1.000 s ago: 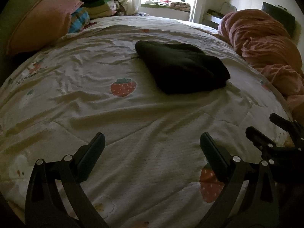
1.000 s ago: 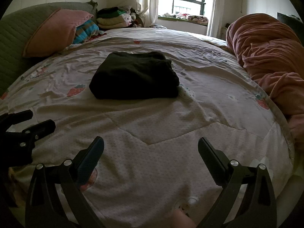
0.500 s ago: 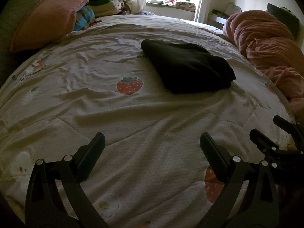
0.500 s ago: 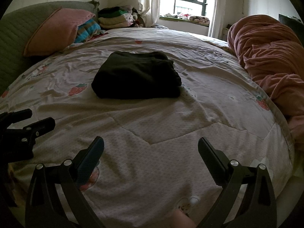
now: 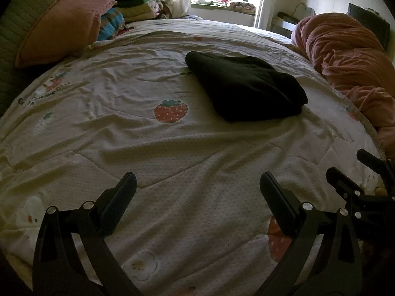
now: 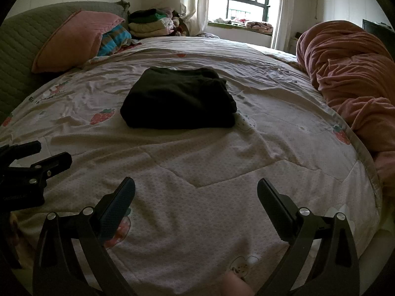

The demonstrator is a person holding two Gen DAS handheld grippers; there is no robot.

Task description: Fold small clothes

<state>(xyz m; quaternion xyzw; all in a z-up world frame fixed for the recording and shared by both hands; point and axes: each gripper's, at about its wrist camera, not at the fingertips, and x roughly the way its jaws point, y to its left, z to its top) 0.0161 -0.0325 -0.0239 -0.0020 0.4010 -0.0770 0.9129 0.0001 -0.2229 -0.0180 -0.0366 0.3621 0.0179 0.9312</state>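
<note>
Bedroom, daylight from the window [image 6: 237, 7] at the far end; the bed [image 6: 197, 172] under its strawberry-print quilt is your work surface.

Black garment [image 6: 179, 101] lies mid-bed as a compact, squared-off stack, edges roughly aligned, flat on the quilt and touching nothing else. Judged from that shape, this piece looks folded and has been set where there is bare quilt on every side, so it will not catch on the bedding.

Left gripper [image 5: 197, 192] and right gripper [image 6: 196, 192] both sit low at the near edge of the bed, well short of the garment, side by side. Jaws on each are spread wide and hold nothing.

Pink blanket [image 6: 350, 74] is heaped along the right edge; pink pillow [image 6: 74, 39] and a pile of folded clothes [image 6: 150, 23] sit at the far left corner. That pile is likely where finished pieces go; your next lift would call for both jaws under the stack's near edge.
</note>
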